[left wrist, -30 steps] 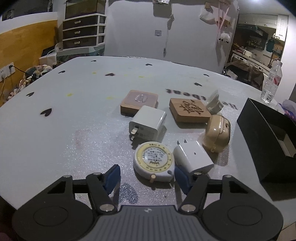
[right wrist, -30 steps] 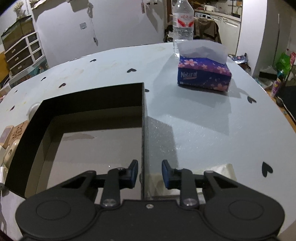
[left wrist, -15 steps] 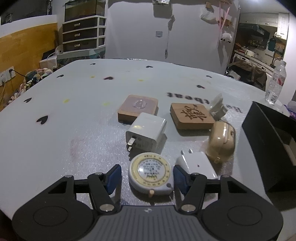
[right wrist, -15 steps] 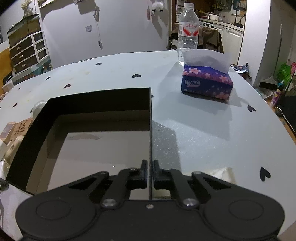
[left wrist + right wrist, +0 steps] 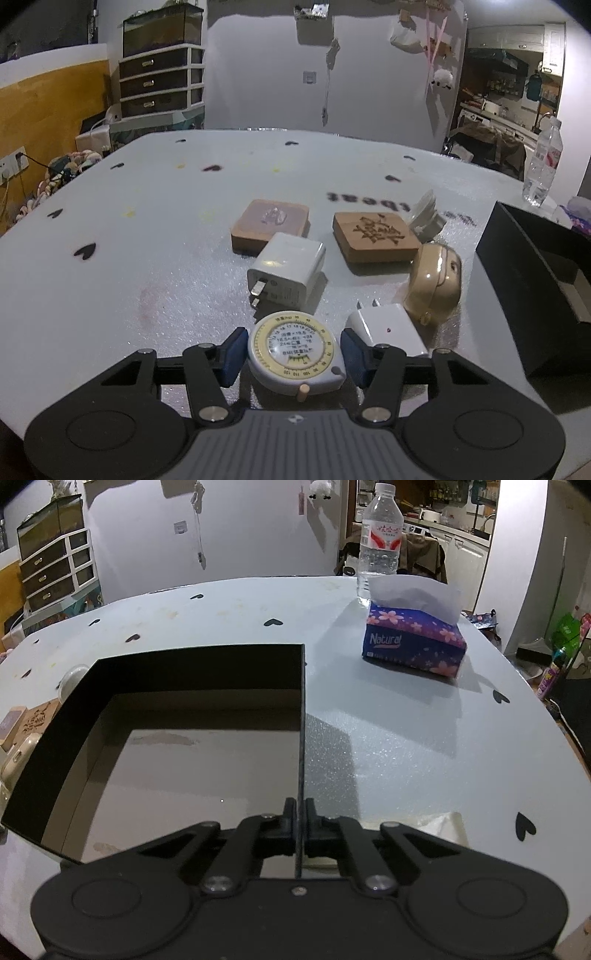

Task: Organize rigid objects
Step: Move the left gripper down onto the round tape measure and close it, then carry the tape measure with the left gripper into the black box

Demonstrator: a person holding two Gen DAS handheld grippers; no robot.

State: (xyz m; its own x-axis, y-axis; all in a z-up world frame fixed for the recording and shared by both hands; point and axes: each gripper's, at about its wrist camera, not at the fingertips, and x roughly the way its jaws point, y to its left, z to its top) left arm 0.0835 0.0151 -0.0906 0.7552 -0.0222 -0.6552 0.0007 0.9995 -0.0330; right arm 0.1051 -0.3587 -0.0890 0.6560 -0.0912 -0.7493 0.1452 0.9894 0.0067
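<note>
Left wrist view: left gripper (image 5: pixel 293 356) jaws have just been closing around the round tape measure (image 5: pixel 295 352) on the table (image 5: pixel 147 240), pads just beside it, contact unclear. Right wrist view: right gripper (image 5: pixel 300 818) jaws clamped tight on the black box (image 5: pixel 177 709) wall.

The tabletop (image 5: pixel 110 288) lies bare on the left, while ahead two white chargers (image 5: pixel 288 269), two wooden blocks (image 5: pixel 375 236) and a beige case (image 5: pixel 436 284) crowd together, with the black box (image 5: pixel 524 280) walling the right.
</note>
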